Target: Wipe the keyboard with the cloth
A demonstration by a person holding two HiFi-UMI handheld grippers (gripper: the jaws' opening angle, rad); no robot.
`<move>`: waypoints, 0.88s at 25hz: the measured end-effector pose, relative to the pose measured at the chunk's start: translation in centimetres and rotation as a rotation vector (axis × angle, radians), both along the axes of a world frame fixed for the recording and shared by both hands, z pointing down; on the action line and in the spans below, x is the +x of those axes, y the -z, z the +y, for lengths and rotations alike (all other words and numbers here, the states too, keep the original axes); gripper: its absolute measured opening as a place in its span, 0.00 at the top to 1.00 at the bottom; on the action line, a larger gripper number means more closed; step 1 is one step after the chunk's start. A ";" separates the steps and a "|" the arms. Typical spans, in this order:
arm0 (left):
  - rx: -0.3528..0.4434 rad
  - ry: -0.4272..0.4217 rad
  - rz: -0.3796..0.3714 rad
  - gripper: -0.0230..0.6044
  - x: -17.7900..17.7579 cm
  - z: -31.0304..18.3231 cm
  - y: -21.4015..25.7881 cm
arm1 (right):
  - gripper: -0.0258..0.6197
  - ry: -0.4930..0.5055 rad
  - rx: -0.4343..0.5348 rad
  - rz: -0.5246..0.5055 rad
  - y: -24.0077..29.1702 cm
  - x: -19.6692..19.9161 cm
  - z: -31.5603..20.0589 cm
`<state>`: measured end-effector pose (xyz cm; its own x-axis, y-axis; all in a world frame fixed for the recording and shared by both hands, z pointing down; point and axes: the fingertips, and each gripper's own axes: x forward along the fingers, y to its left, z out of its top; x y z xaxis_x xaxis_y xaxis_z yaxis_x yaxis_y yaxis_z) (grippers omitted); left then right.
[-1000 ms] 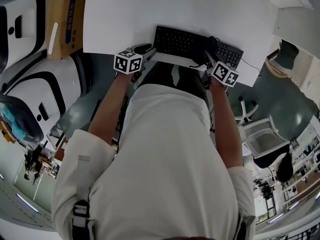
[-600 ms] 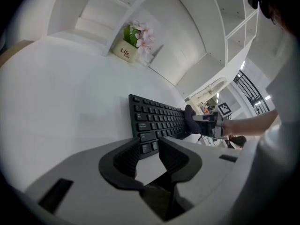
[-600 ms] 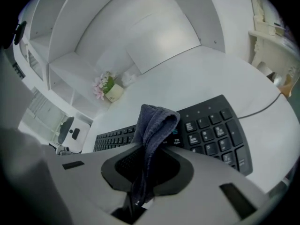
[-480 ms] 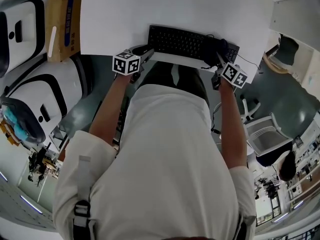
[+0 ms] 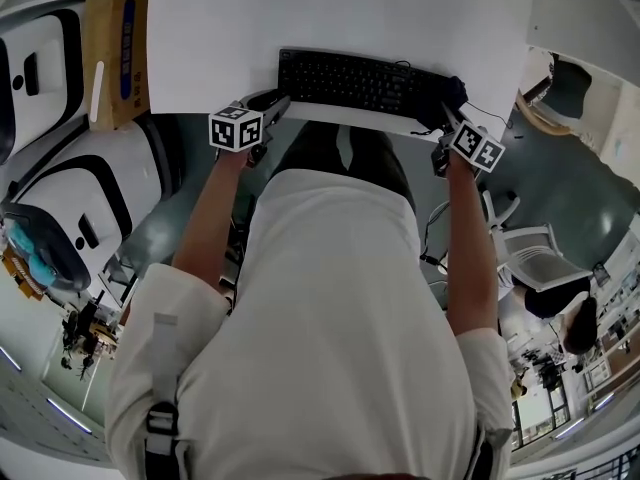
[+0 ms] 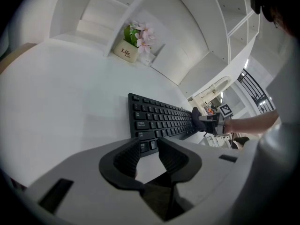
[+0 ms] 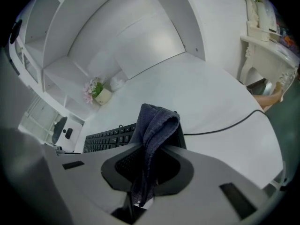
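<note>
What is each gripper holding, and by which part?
Right gripper: the dark cloth, pinched at a bunched fold, an end hanging below. Left gripper: nothing; its jaws, just closing slightly, stand apart and empty.

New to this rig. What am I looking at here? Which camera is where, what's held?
No robot: a person holds a two-jaw gripper in each hand. One picture comes from a head camera looking down, the other two from cameras on the grippers. A black keyboard lies on a white desk, with a flower pot further back. The left gripper is open and empty, its jaws just narrowed slightly. The right gripper is shut on a dark cloth at the keyboard's right end.
</note>
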<state>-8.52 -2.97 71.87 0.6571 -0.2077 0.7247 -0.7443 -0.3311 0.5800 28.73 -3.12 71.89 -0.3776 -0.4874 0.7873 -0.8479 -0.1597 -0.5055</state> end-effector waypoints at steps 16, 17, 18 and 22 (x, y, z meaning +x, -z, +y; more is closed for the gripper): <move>0.001 0.016 -0.028 0.77 -0.6 0.6 -0.1 | 0.86 0.011 -0.047 0.077 -0.1 5.7 1.5; -0.001 0.016 -0.028 0.77 -0.7 0.7 -0.1 | 0.86 0.007 -0.048 0.083 0.1 6.1 1.6; -0.006 0.017 -0.028 0.77 -0.9 0.7 -0.2 | 0.86 0.005 -0.050 0.086 0.3 6.5 1.8; -0.022 0.024 -0.019 0.77 -1.2 1.0 -0.4 | 0.86 0.029 -0.065 0.119 0.9 7.8 2.9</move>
<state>-9.70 -1.93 72.28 0.6380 -0.2071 0.7417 -0.7630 -0.2998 0.5726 36.55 -0.18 71.01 -0.2924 -0.4244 0.8570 -0.9061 -0.1637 -0.3902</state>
